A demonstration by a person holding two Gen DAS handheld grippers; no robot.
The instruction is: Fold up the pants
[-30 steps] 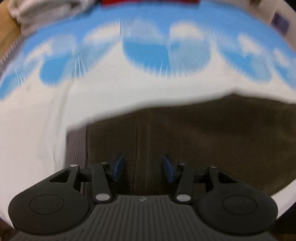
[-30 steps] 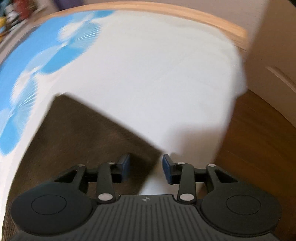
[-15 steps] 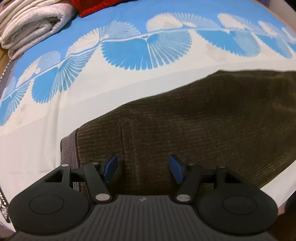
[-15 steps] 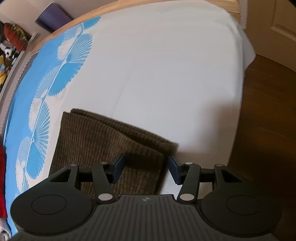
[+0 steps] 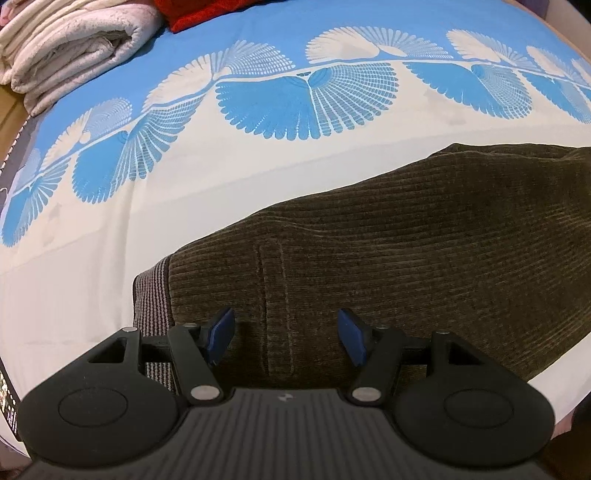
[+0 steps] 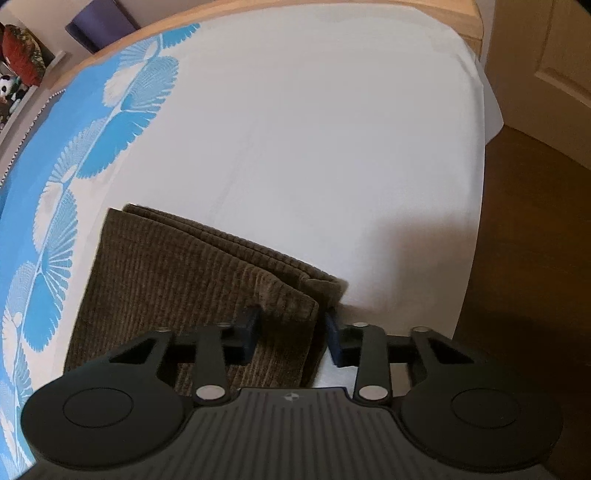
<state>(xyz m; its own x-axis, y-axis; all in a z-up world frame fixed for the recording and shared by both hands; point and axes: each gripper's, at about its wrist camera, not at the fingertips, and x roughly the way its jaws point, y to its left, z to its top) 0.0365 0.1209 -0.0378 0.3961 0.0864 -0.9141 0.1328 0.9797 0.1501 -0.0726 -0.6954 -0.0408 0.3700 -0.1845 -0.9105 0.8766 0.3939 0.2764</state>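
Brown corduroy pants [image 5: 406,240] lie folded flat on the bed, their grey ribbed waistband [image 5: 151,299] at the left end. My left gripper [image 5: 286,336] hovers open over the pants just right of the waistband, with nothing pinched between its blue pads [image 5: 221,332]. In the right wrist view the other end of the pants [image 6: 166,280] shows stacked layers ending in a corner. My right gripper [image 6: 291,332] straddles that corner with its jaws closing. The cloth lies between the pads but is not visibly pressed.
The bedspread [image 5: 295,173] is white with a blue fan-pattern band. A folded white blanket [image 5: 74,48] and a red cloth [image 5: 207,11] lie at the far left. On the right, the bed edge [image 6: 476,221] drops to a wooden floor [image 6: 535,258] by a door [image 6: 554,55].
The blur of a second ago is gone. My left jaws have spread wider over the pants. My right jaws opened, then narrowed around the folded corner of the pants.
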